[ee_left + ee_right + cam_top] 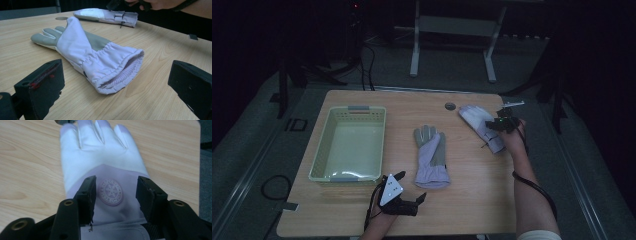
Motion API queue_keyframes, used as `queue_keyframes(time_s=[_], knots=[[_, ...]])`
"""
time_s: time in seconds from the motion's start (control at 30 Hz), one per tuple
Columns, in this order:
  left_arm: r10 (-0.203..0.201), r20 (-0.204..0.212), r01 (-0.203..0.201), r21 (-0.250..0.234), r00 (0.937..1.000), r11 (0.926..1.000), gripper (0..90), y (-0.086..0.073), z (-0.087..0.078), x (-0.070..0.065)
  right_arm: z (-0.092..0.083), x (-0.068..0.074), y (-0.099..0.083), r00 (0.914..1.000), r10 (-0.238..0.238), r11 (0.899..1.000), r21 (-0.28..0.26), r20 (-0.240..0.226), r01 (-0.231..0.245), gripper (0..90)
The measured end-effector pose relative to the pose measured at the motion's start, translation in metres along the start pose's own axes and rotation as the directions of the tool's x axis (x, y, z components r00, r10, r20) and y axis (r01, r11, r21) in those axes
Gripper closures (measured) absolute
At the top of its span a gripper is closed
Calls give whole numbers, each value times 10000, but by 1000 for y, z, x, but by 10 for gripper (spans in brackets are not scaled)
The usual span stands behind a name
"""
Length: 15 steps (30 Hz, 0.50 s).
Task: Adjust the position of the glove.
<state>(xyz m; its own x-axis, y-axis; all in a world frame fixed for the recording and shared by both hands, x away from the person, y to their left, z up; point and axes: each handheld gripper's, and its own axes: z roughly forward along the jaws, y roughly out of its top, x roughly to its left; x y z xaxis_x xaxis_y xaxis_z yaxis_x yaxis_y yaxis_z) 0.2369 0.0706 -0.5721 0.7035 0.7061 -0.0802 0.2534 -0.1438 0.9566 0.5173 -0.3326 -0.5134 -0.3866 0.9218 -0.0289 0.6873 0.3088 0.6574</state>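
Two lilac gloves lie on the wooden table. One glove (430,155) (85,50) rests in the middle, grey palm up, its open cuff toward the front edge. My left gripper (411,186) (117,75) stands open just in front of that cuff, apart from it. The other glove (477,122) (105,15) (100,152) lies at the back right, white back up. My right gripper (490,125) (116,187) hangs close over its wrist part with the jaws apart, one on each side of a round badge (110,192). I see no fabric pinched between them.
A pale green plastic basket (319,150) with nothing in it stands on the left half of the table. A round cable hole (450,106) sits near the back edge. The table's right edge (197,157) runs close beside the far glove.
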Motion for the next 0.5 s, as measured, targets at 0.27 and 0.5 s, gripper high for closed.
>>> queue_keyframes(time_s=[0.27,0.5], knots=[[56,2,-56,1,10000,10000,9,0,0,0,16,-8,-16,9928,741,9970,286,-941,-717,557],[70,-20,-70,8,10000,10000,9,0,0,-1,13,2,-13,9941,856,9956,446,-671,-827,697]])
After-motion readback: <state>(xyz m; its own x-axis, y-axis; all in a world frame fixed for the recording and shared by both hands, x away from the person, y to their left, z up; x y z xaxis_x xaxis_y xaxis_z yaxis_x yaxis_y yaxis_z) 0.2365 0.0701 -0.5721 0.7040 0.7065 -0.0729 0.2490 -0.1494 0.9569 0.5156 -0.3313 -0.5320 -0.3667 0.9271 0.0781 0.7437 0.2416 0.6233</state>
